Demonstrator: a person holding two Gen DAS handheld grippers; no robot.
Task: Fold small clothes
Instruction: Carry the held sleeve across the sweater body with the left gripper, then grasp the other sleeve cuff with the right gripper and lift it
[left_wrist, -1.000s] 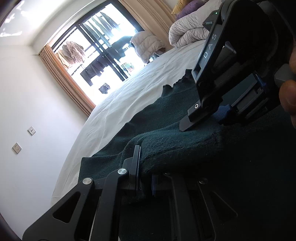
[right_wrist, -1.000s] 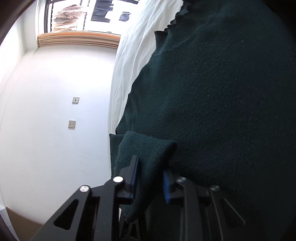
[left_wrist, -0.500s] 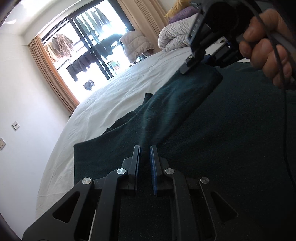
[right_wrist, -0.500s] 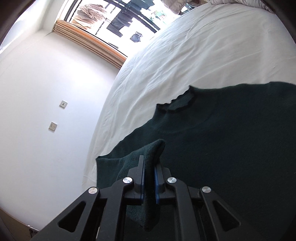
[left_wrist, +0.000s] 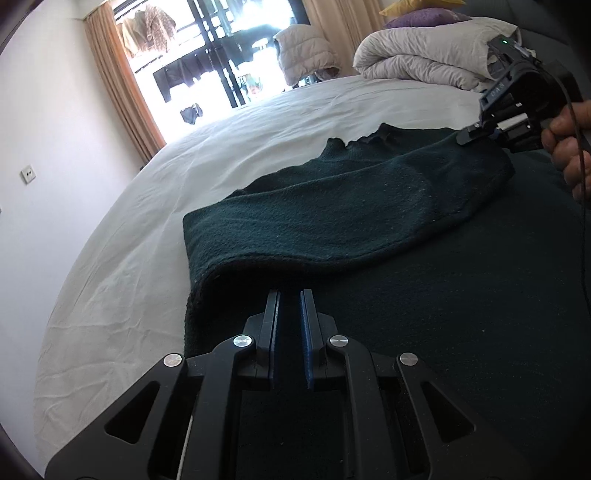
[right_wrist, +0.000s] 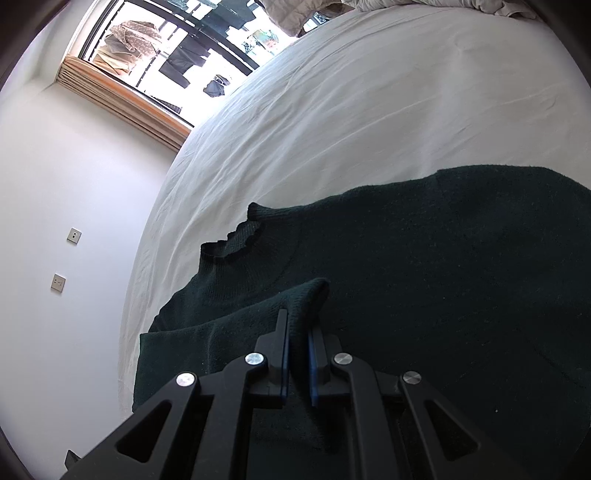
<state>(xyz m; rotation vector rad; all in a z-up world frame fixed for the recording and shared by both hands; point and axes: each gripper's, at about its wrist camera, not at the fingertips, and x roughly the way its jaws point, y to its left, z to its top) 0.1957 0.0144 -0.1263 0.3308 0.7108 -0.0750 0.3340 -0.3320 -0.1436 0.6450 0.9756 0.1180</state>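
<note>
My left gripper (left_wrist: 289, 301) points downward over the near part of the dark green sweater (left_wrist: 424, 295). Its 2 jaws stand nearly together with a thin gap; no cloth shows between the blue pads (left_wrist: 305, 332), so I record it as clenched on nothing. The fingertips sit just short of the sleeve's folded edge.

My right gripper (right_wrist: 297, 325) also tilts downward. Its jaws have just been closing and now pinch the sleeve cuff (right_wrist: 310, 295), which stands up in a fold between the pads. In the left wrist view the same tool (left_wrist: 476, 134) appears at far right, my right hand (left_wrist: 569, 147) wrapped around its body, a thin cable hanging beside the fingers.

The sweater lies flat on the white bed sheet (left_wrist: 122, 295). The sleeve (left_wrist: 351, 210) is drawn across the body from near left toward far right, 1 end held at the right gripper. The frilled collar (right_wrist: 236, 240) lies at the far left edge of the garment in the right wrist view, flat on the sheet.

Edges: the sweater's left border runs near the left side of the bed, with a strip of bare sheet beside it. Beyond the collar the sheet is open up to the bunched duvet (left_wrist: 424, 62) at far right. A white wall with 2 switch plates (right_wrist: 58, 283) stands left of the bed; the window (left_wrist: 221, 55) with curtains lies far.
</note>
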